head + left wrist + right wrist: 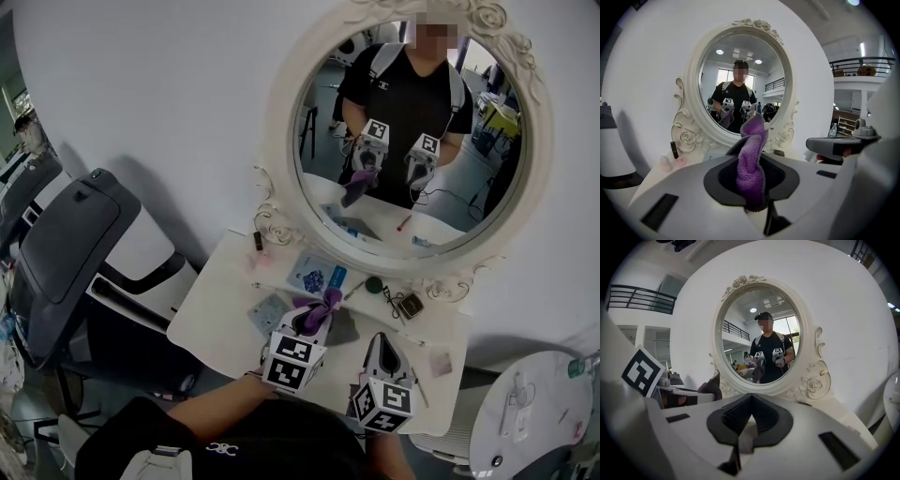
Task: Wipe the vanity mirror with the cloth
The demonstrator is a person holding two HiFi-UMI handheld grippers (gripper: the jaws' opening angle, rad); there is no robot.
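Note:
The oval vanity mirror (412, 141) in its ornate white frame stands at the back of the white vanity table (220, 295), against the wall. My left gripper (319, 314) hovers over the table's middle, shut on a purple cloth (325, 300) that sticks up past the fingertips. In the left gripper view the cloth (751, 161) is pinched between the jaws, short of the mirror (740, 84) and apart from it. My right gripper (387, 342) is beside it on the right, shut with nothing in it. From the right gripper view the mirror (759, 343) is straight ahead.
Small items lie below the mirror: a dark lipstick (258, 240), a blue packet (317, 277), a round dark lid (373, 283) and a small dark clip-like piece (405, 303). An office chair (66, 244) stands to the left, a round white side table (530, 412) at lower right.

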